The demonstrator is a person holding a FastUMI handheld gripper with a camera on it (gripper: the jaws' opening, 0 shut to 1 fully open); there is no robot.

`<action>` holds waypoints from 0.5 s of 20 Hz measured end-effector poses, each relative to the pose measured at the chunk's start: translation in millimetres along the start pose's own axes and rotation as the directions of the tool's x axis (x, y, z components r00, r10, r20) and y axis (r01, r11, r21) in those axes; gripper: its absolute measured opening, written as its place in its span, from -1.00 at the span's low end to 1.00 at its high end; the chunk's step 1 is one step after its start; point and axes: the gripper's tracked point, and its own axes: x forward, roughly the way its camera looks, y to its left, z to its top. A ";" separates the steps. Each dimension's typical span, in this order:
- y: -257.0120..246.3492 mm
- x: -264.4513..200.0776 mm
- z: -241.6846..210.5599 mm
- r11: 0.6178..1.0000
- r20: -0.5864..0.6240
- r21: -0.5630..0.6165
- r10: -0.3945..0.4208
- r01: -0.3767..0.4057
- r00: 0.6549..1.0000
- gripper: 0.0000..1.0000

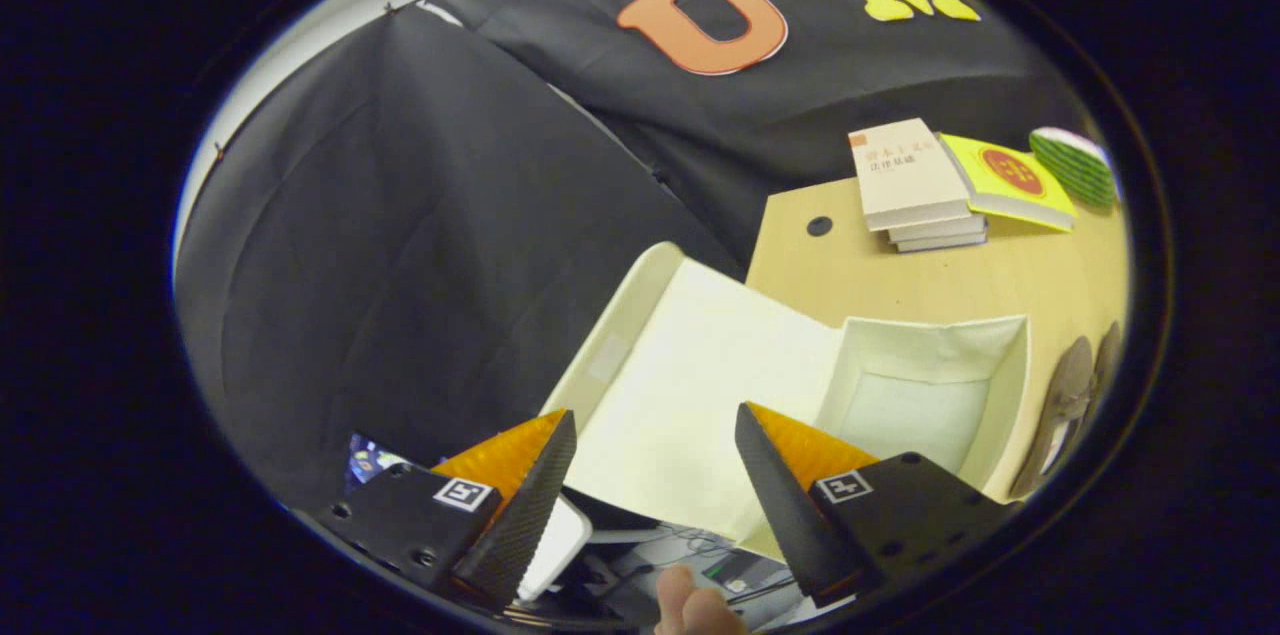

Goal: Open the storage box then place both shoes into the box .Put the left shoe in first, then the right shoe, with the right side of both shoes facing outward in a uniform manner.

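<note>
A cream fabric storage box (1008,370) stands on the wooden table (930,280), its cavity bare. Its lid (690,385) is swung back and hangs out past the table's edge, just ahead of my fingers. My gripper (655,425) is open, with only the lid's inner face showing through the gap between the fingertips; neither finger touches it. Two brown shoes (1070,395) lie side by side on the table on the far side of the box, partly cut off from sight.
A stack of books (915,177), a yellow book (1010,180) and a green striped object (1078,163) lie at the back of the table, near a small dark hole (819,226). Black cloth walls close the booth. A person's fingers (695,605) show below the gripper.
</note>
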 end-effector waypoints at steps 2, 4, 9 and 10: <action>-8.0 -4.6 -9.4 1.000 -0.012 -0.015 -0.018 0.018 1.000 1.00; -17.2 -9.3 -15.8 0.999 -0.028 -0.019 -0.031 0.030 0.999 1.00; -66.9 -35.5 -26.0 0.993 -0.043 -0.054 -0.108 0.106 0.993 1.00; -83.0 -41.5 -30.9 0.988 -0.047 -0.067 -0.140 0.136 0.989 1.00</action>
